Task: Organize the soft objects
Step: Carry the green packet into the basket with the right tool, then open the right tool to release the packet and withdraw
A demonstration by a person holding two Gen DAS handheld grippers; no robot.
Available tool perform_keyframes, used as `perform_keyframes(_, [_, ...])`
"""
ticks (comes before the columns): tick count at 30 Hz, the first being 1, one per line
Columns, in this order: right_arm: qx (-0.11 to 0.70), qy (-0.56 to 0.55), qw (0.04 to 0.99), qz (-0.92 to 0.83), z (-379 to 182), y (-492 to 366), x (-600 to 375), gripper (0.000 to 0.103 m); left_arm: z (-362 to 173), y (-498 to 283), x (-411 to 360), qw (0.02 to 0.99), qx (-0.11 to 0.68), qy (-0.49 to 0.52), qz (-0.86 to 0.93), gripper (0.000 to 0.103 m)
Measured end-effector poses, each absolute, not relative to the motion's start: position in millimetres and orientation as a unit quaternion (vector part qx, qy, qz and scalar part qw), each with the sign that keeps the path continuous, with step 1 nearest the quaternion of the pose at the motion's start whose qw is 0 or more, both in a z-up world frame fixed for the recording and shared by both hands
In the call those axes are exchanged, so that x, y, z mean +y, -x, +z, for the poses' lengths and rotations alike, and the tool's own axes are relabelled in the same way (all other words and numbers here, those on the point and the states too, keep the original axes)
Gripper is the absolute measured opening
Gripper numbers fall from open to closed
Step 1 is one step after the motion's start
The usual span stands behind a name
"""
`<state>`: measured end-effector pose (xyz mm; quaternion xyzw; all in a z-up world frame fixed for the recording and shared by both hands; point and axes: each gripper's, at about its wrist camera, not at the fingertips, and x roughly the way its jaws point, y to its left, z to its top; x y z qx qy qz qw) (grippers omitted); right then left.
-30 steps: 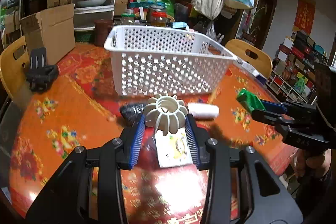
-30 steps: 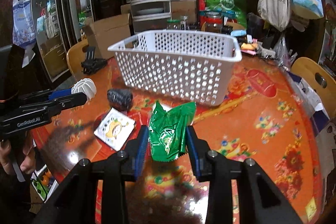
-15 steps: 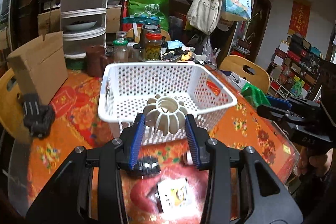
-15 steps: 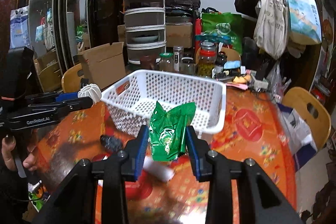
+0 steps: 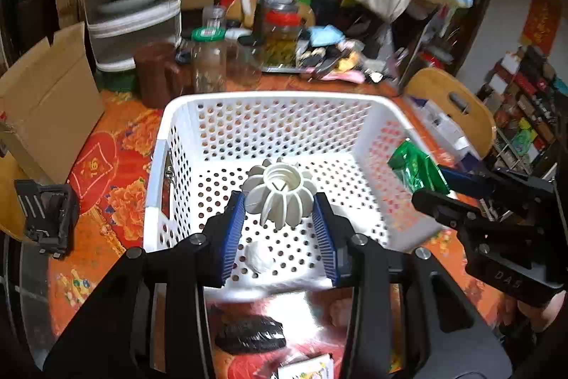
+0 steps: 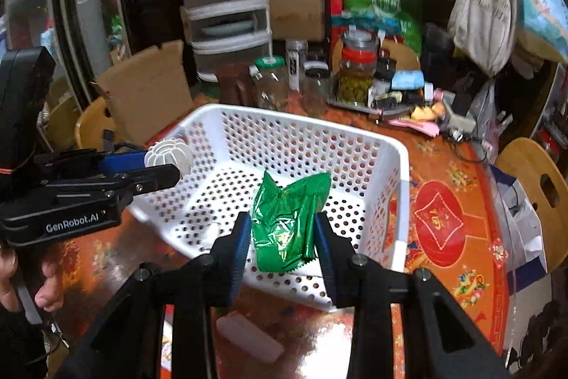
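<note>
1. On the far left of the left wrist view, a cardboard box (image 5: 46, 102) is standing on the red patterned table (image 5: 117, 208), with a black clip-like device (image 5: 48, 219) lying just below it.
2. Over the white perforated basket (image 5: 159, 173), the left gripper (image 5: 278, 219) is holding a white ribbed soft object (image 5: 278, 198), its blue pads clamped on either side.
3. Outside the basket's near wall, a dark crumpled object (image 5: 250, 334) and a printed sachet (image 5: 309, 368) are lying on the table; a small white lump (image 5: 259, 256) is showing through the basket's perforated floor.
4. Further right, the right gripper (image 6: 280, 233) is gripping a green foil packet (image 6: 287, 222) between its closed-in fingers, hanging above the basket's interior (image 6: 401, 173).
5. Below it, a pale roll (image 6: 248, 336) is lying on the table just outside the basket.
</note>
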<state>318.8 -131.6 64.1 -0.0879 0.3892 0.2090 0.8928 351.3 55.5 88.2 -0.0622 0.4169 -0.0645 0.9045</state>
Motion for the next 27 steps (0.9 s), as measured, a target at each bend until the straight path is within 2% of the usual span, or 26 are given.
perform_keyframes(8, [0.446,0.086,0.872,0.181,26.9,-373.4,-127.4,0.035,55.3,-399.4,61.8,0.882,0.464,0.07,-0.036,0.036])
perform_keyframes(15, [0.449,0.077,0.872,0.179,19.1,-386.2,-130.3,0.036,42.8,-412.7,64.3,0.878,0.473,0.073,-0.026,0.037])
perform_keyframes(17, [0.453,0.075,0.87,0.181,18.0,-387.9,-130.5,0.042,41.7,-414.2,65.0,0.878,0.472,0.077,-0.022,0.037])
perform_keyframes(18, [0.454,0.078,0.869,0.181,17.7,-388.7,-129.5,0.043,41.1,-415.2,65.1,0.878,0.472,0.079,-0.025,0.044])
perform_keyframes(19, [0.453,0.081,0.869,0.18,19.1,-388.2,-128.7,0.05,41.4,-415.3,64.9,0.879,0.47,0.08,-0.025,0.057])
perform_keyframes(21, [0.438,0.075,0.878,0.179,27.5,-381.5,-130.5,0.059,49.3,-408.7,66.1,0.888,0.453,0.079,-0.014,0.067])
perform_keyframes(22, [0.43,0.07,0.881,0.185,33.5,-376.0,-132.8,0.066,55.0,-403.0,66.1,0.892,0.444,0.08,-0.015,0.068])
perform_keyframes(24, [0.405,0.063,0.89,0.198,51.2,-355.0,-141.2,0.072,71.8,-379.9,68.8,0.903,0.422,0.081,-0.024,0.07])
perform_keyframes(26, [0.387,0.043,0.897,0.208,62.7,-331.4,-154.4,0.081,85.3,-352.1,69.6,0.913,0.4,0.068,-0.027,0.082])
perform_keyframes(27, [0.38,0.031,0.899,0.214,65.4,-316.6,-162.7,0.084,91.0,-327.5,70.9,0.92,0.387,0.057,-0.028,0.091])
